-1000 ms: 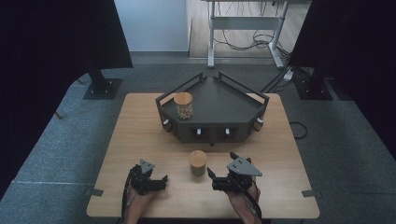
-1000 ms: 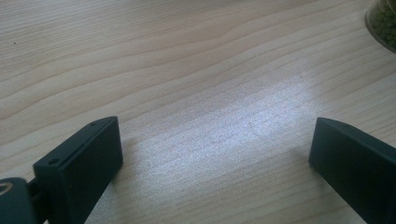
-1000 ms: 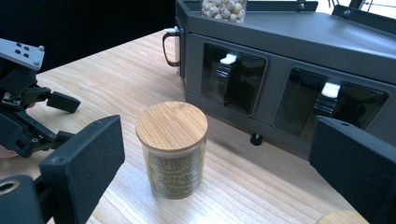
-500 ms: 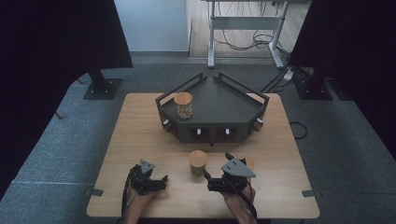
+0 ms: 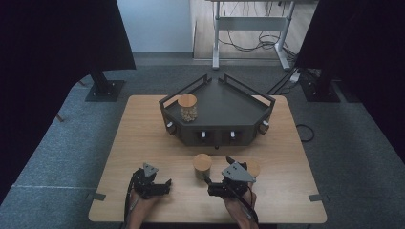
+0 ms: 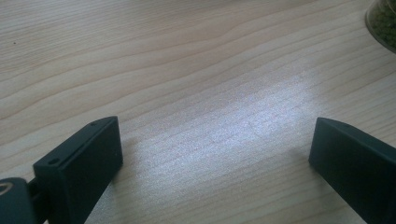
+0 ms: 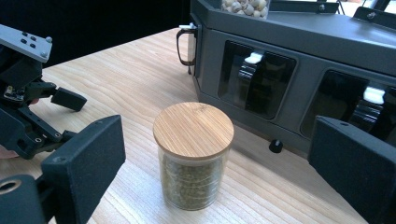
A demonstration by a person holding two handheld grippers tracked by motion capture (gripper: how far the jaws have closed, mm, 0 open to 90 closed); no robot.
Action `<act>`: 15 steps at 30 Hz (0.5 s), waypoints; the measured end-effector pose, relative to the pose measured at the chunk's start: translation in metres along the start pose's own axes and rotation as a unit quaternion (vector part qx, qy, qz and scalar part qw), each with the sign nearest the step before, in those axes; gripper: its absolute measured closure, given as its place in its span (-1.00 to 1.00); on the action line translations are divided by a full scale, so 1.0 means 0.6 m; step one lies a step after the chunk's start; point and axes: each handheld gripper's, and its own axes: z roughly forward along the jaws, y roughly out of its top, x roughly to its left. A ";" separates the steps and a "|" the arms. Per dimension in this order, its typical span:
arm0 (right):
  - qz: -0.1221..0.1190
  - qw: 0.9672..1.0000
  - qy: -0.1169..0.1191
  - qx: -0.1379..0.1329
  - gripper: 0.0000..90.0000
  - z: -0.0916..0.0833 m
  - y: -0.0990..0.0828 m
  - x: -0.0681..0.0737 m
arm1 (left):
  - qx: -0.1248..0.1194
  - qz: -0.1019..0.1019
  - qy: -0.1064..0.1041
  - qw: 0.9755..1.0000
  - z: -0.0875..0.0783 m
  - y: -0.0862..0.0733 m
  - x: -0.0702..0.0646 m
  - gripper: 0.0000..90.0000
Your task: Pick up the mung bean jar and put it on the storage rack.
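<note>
A glass jar of green grains with a bamboo lid (image 5: 202,164) (image 7: 194,128) stands on the wooden table (image 5: 143,138) in front of the black cabinet (image 5: 224,102). My right gripper (image 5: 216,180) (image 7: 217,158) is open just to the right of the jar. The jar sits ahead between its jaws, untouched. Left of the jar, my left gripper (image 5: 165,185) (image 6: 217,149) rests open on bare wood with nothing between its fingers. The jar's edge (image 6: 383,21) shows at the top right of the left gripper view. A second jar of pale nuts (image 5: 187,107) (image 7: 245,7) stands on the cabinet's top.
The cabinet's front (image 7: 299,60) has dark windows and small knobs (image 7: 275,145). A round tan disc (image 5: 253,168) lies half hidden behind the right gripper. The left gripper (image 7: 28,116) shows at the left of the right gripper view. Bare wood lies along the table's left side.
My right gripper has moved left toward the green-grain jar, uncovering the tan disc at its right. The left gripper and both jars have stayed put.
</note>
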 end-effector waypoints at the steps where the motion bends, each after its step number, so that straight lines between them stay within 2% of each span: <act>1: 0.000 1.000 0.001 0.000 -0.92 0.001 0.000 0.001 | 0.000 0.000 0.000 1.000 0.000 0.000 0.000 -0.95; 15: 0.001 1.000 0.008 0.000 -0.92 0.018 -0.003 0.008 | 0.000 0.000 0.000 1.000 0.000 0.000 0.000 -0.95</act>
